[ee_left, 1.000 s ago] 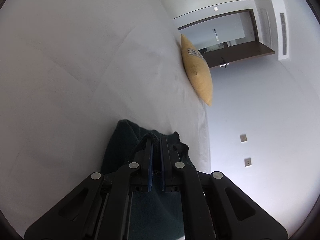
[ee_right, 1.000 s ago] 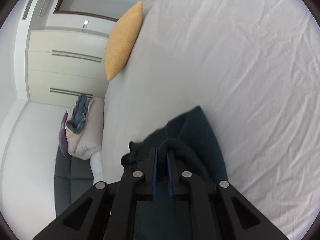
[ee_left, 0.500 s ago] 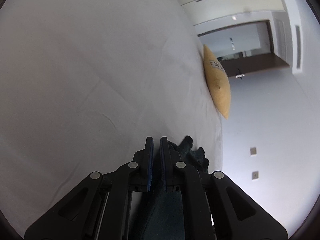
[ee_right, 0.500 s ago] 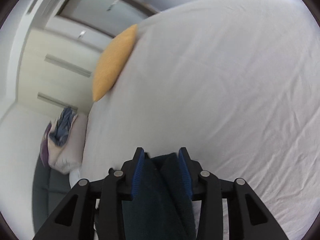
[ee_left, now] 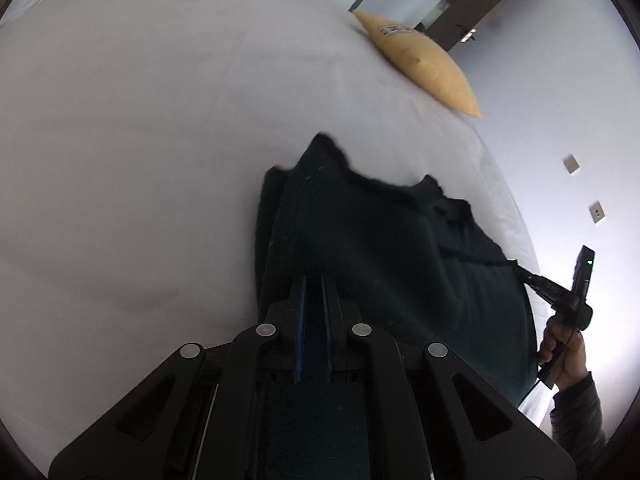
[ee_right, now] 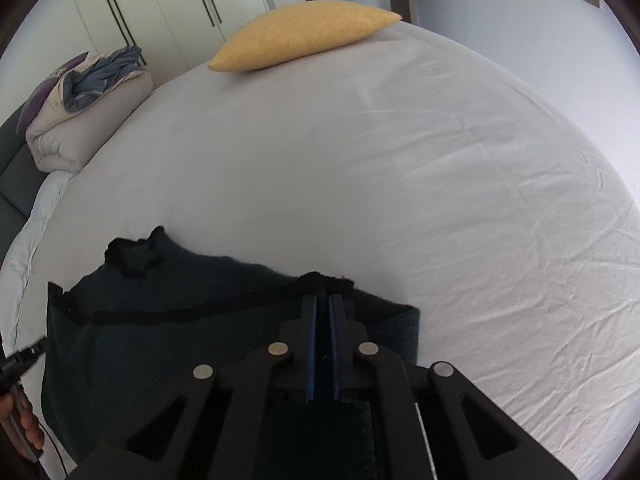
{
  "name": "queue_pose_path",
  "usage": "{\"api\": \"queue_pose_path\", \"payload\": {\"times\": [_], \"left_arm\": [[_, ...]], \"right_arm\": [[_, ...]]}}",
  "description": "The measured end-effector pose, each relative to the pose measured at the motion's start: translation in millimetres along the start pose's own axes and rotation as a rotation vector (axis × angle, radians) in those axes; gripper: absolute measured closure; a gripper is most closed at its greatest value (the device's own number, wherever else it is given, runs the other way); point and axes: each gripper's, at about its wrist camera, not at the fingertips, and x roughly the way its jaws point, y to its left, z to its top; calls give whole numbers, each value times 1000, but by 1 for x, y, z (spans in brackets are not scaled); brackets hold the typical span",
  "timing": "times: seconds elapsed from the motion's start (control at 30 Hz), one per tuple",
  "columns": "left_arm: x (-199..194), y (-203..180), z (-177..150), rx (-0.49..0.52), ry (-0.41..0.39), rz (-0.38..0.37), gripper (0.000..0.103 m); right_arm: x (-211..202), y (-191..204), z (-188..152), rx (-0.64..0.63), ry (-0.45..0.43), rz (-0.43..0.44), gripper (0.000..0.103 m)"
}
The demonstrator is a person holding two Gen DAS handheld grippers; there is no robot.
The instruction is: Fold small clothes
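Observation:
A dark teal garment (ee_left: 384,240) with black trim is stretched between my two grippers above the white bed sheet (ee_left: 120,140). My left gripper (ee_left: 314,280) is shut on one edge of it. My right gripper (ee_right: 323,300) is shut on the black trimmed edge; the garment (ee_right: 160,344) spreads to its left. In the left wrist view the right gripper (ee_left: 532,280) shows at the garment's far right edge, held by a hand. In the right wrist view the left gripper's tip (ee_right: 24,356) shows at the left rim.
A yellow pillow (ee_right: 304,36) lies at the far end of the bed (ee_right: 460,180); it also shows in the left wrist view (ee_left: 420,64). A folded duvet with a blue cloth (ee_right: 84,100) sits on a grey sofa at the left. White wardrobes stand behind.
Both grippers have swung apart and levelled out, spreading the garment wide between them. The right gripper's jaws, wider half a second ago, are now closed on the trim.

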Motion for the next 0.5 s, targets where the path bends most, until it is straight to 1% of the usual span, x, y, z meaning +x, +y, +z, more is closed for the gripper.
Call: {"api": "queue_pose_path", "payload": {"times": [0.07, 0.1, 0.17, 0.23, 0.33, 0.37, 0.4, 0.47, 0.5], "left_arm": [[0, 12, -11, -48, -15, -32, 97], [-10, 21, -20, -60, -23, -44, 97], [-13, 29, -29, -67, -40, -45, 97], [-14, 30, -36, -62, -51, -35, 97], [-16, 34, -42, -82, -64, -48, 97], [-18, 37, -44, -89, -67, -56, 97], [-20, 39, -47, -94, -69, -63, 97], [-25, 39, -49, -106, -68, -77, 97], [-27, 42, -49, -108, -66, -79, 97]], "right_arm": [[-4, -4, 1, 14, -20, -17, 98], [-5, -7, 1, 29, -30, -24, 98], [-6, -14, 1, 74, -42, -27, 98], [-1, -19, -3, 100, -27, -23, 98], [4, -20, -7, 82, -33, -43, 98], [3, -22, -7, 95, -41, -40, 96], [0, -26, -8, 127, -51, -34, 92], [-7, -35, -9, 191, -77, -39, 75], [-13, -38, -10, 223, -92, -71, 69]]}}
